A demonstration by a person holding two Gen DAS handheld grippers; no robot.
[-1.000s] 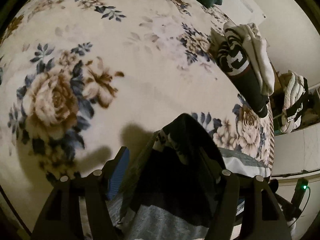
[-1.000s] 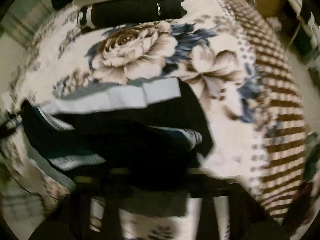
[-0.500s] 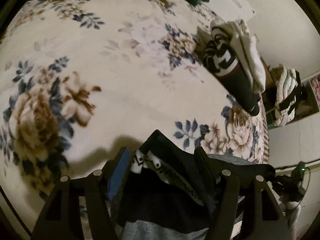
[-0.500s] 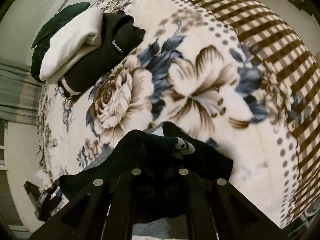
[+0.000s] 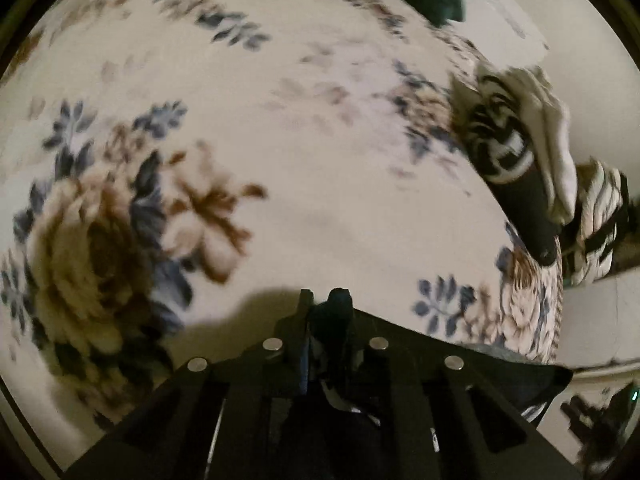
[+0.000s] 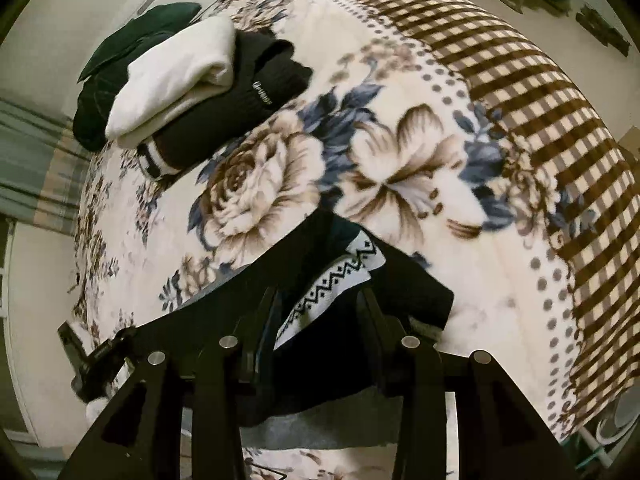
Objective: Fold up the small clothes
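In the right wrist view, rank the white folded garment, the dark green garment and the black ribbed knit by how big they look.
1. black ribbed knit
2. white folded garment, nearly the same, so unsure
3. dark green garment, partly hidden beneath the others

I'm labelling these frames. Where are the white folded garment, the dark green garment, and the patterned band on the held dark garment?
white folded garment [image 6: 176, 76], right wrist view, its top face.
dark green garment [image 6: 120, 56], right wrist view, its upper surface.
patterned band [image 6: 340, 276], right wrist view, mid-strip.
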